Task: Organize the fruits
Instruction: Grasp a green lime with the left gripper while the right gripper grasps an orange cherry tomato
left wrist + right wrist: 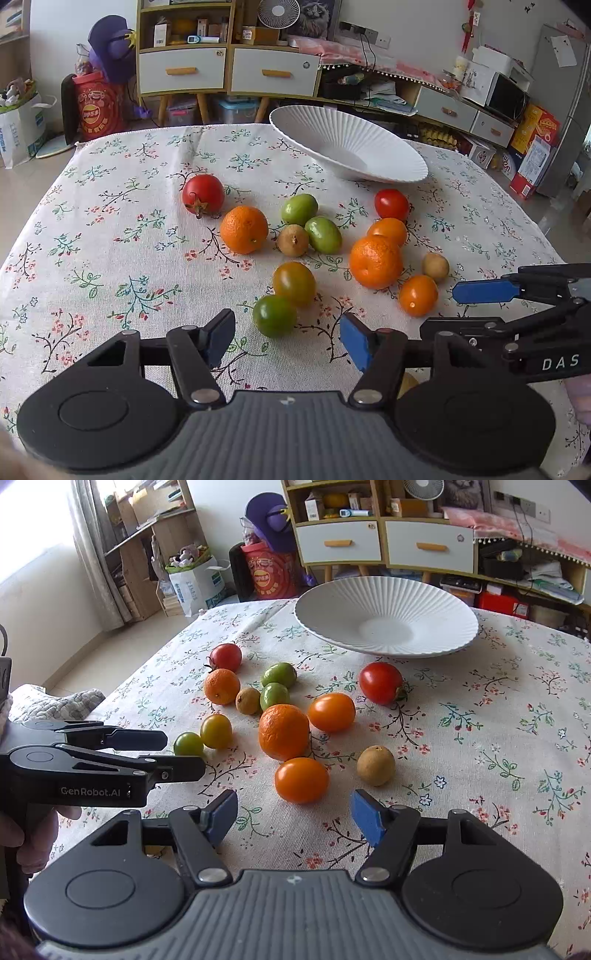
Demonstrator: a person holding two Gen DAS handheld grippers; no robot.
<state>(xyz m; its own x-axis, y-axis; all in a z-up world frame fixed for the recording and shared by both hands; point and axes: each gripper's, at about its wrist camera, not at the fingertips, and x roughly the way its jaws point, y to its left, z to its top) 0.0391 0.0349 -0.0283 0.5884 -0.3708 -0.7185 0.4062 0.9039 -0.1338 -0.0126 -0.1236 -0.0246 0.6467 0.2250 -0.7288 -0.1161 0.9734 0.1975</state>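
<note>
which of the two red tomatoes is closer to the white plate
The red tomatoes differ: the one with its green stem pointing right lies just before the white plate; the other sits farther left, behind an orange.

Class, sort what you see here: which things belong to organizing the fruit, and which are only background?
Job:
white plate
oranges
red tomatoes
green fruits
left gripper
right gripper

Background:
drawer cabinet
fan
red bucket
</note>
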